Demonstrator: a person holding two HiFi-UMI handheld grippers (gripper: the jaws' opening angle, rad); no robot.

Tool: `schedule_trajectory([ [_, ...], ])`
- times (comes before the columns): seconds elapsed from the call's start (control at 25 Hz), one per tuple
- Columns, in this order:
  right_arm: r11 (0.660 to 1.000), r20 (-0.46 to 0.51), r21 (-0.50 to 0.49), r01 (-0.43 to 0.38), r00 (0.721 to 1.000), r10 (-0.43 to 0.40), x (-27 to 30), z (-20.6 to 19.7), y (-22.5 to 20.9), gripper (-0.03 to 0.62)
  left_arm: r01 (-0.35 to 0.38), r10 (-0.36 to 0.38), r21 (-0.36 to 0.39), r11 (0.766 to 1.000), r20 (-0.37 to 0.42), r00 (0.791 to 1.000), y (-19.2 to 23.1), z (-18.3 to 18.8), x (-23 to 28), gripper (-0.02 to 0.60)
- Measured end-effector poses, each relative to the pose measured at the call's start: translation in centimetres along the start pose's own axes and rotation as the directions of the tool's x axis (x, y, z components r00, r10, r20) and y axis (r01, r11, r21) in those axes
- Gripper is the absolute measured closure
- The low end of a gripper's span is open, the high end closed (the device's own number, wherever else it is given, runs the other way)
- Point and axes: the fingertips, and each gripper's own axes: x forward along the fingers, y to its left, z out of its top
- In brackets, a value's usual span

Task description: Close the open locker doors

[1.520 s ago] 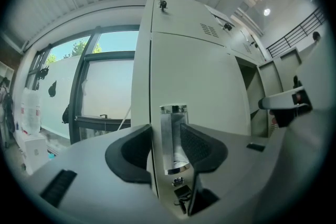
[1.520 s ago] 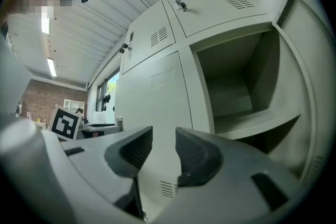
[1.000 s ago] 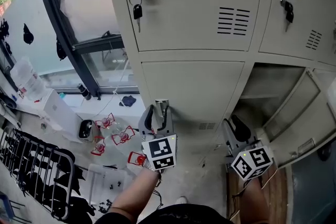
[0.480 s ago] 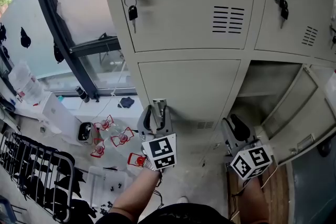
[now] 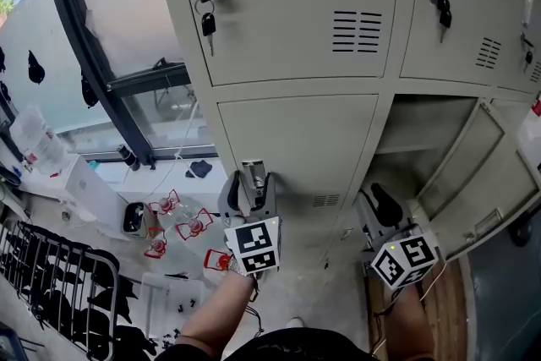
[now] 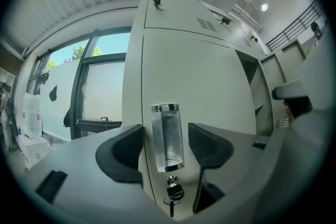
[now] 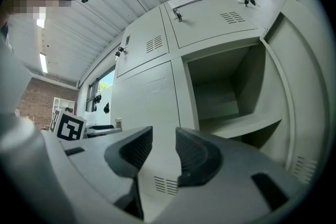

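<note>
1. Your head camera looks steeply down the front of the locker bank point(image 5: 287, 13) from above.
2. Your left gripper camera faces the closed lower door point(image 6: 210, 92) level, very near.
3. Your right gripper camera faces the open compartment point(image 7: 226, 86), nearby; that closed door shows at its left too.

Grey concrete floor point(image 5: 330, 300) spreads below both tongs. Left of the left tongs point(image 5: 247, 186), red-and-clear clutter point(image 5: 182, 224), a white box point(image 5: 89, 186) and a black wire rack point(image 5: 51, 283) sit on it. A brown wooden strip point(image 5: 444, 309) lies beneath the right tongs point(image 5: 376, 211).
</note>
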Motion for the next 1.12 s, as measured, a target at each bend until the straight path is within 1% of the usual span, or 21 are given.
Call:
schedule_trajectory([
  [0.16,1.000,0.006,-0.002,0.014,1.000,-0.014,-0.5,0.2,-0.2,0.468,0.032,-0.031,-0.005,0.999,0.019,0.999,-0.8,0.6,-0.6,0.315],
  [0.32,0.999,0.008,-0.002,0.033,0.999,-0.033,-1.2,0.3,-0.5,0.468,0.082,-0.082,-0.004,0.997,0.042,0.996,-2.3,1.5,-1.5,0.314],
  [0.44,0.999,0.017,-0.003,0.052,0.999,-0.051,-2.1,0.6,-0.9,0.469,0.149,-0.148,-0.014,0.989,0.059,0.987,-4.5,2.2,-2.2,0.314],
  [0.56,0.997,0.024,-0.007,0.081,0.996,-0.081,-3.4,0.9,-1.7,0.468,0.237,-0.234,-0.034,0.971,0.071,0.970,-7.5,2.8,-3.0,0.313],
  [0.72,0.990,0.027,-0.006,0.142,0.990,-0.142,-6.0,1.0,-3.3,0.468,0.345,-0.341,-0.038,0.938,0.080,0.936,-11.8,3.3,-3.7,0.313],
  [0.84,0.979,0.027,-0.014,0.203,0.979,-0.202,-8.7,1.4,-4.7,0.468,0.424,-0.419,-0.044,0.905,0.082,0.904,-15.3,3.4,-4.2,0.311],
  [1.0,0.956,0.042,-0.026,0.291,0.956,-0.290,-12.9,2.2,-6.6,0.468,0.527,-0.521,-0.066,0.848,0.081,0.849,-20.0,3.7,-5.3,0.307],
  [1.12,0.934,0.055,-0.036,0.357,0.933,-0.354,-16.3,2.8,-7.9,0.468,0.600,-0.594,-0.072,0.797,0.092,0.799,-23.6,4.1,-6.6,0.305],
])
